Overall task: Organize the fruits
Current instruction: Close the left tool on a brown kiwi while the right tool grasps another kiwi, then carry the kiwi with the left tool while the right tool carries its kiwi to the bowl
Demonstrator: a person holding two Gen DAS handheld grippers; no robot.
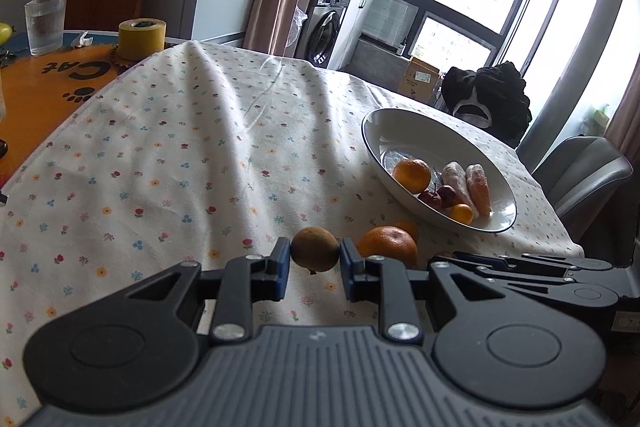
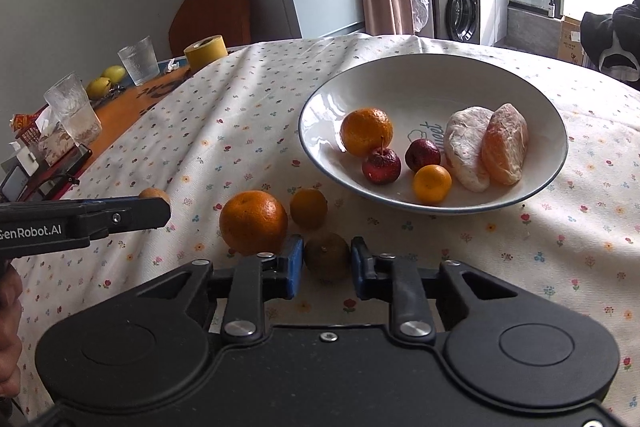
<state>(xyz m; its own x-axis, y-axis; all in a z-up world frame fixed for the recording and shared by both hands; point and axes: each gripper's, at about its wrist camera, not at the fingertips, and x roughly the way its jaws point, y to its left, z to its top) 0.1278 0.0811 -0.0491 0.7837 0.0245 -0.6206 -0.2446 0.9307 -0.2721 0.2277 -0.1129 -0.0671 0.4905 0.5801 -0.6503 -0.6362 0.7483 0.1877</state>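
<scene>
Two small brown fruits are gripped at once, one per tool, and each grip carries its own risk.

Left wrist view: your left gripper (image 1: 315,257) pinches a brown round fruit (image 1: 314,249) at lower centre, the blue pads pressed on its two sides. The large orange (image 1: 387,245) lies just right of it on the floral cloth (image 1: 160,147), and the bowl (image 1: 496,183) sits at centre right. The contact lies near the pad tips, so a quick swing could roll the fruit out. A path toward the bowl crosses the right tool (image 1: 520,267) at lower right; a collision is possible.

Right wrist view: your right gripper (image 2: 326,259) is closed on a dull brown-green fruit (image 2: 326,255) at lower centre. The large orange (image 2: 253,221) and a small orange (image 2: 308,207) lie just beyond, near the left pad. Dragging rather than lifting may knock them into a roll. The bowl (image 2: 400,75), at upper right, already holds six items; a drop from height may scatter them.
</scene>
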